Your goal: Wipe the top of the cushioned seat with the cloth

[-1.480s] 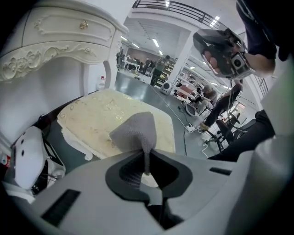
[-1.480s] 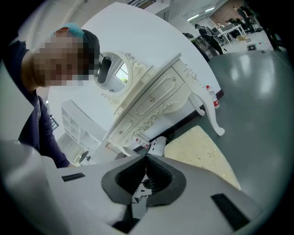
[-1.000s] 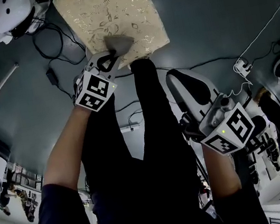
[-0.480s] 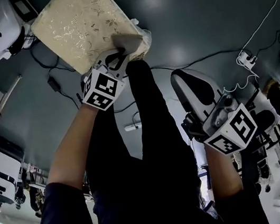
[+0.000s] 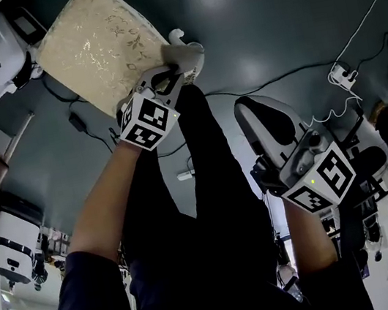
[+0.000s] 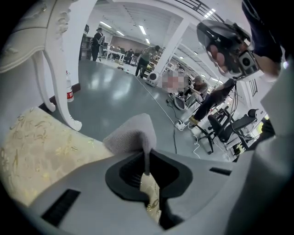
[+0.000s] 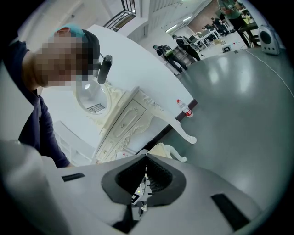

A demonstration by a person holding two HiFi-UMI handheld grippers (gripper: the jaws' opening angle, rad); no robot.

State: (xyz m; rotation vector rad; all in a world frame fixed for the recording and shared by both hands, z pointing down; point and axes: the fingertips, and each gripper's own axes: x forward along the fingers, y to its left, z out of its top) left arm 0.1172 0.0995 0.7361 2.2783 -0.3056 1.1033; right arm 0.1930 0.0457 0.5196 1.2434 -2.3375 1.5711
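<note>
The cushioned seat [image 5: 96,45] is a cream stool with gold-patterned fabric at the upper left of the head view. My left gripper [image 5: 168,78] is shut on a grey cloth [image 5: 181,55], which rests at the seat's near right corner. In the left gripper view the cloth [image 6: 131,135] sticks up from the closed jaws, with the cushion [image 6: 41,147] to its left and a white stool leg [image 6: 64,110] beyond. My right gripper [image 5: 247,109] hangs over the floor to the right, away from the seat, shut with nothing in it.
A white ornate dresser [image 7: 128,119] stands by the stool, with a bottle [image 7: 183,109] on the floor beside it. A white device [image 5: 0,44] sits left of the seat. Cables and a power strip [image 5: 340,75] lie on the grey floor. Office chairs and people are further off.
The left gripper with the cloth has slid along the seat's near edge to its right corner. The seat now sits further left in the head view. The right gripper has hardly moved.
</note>
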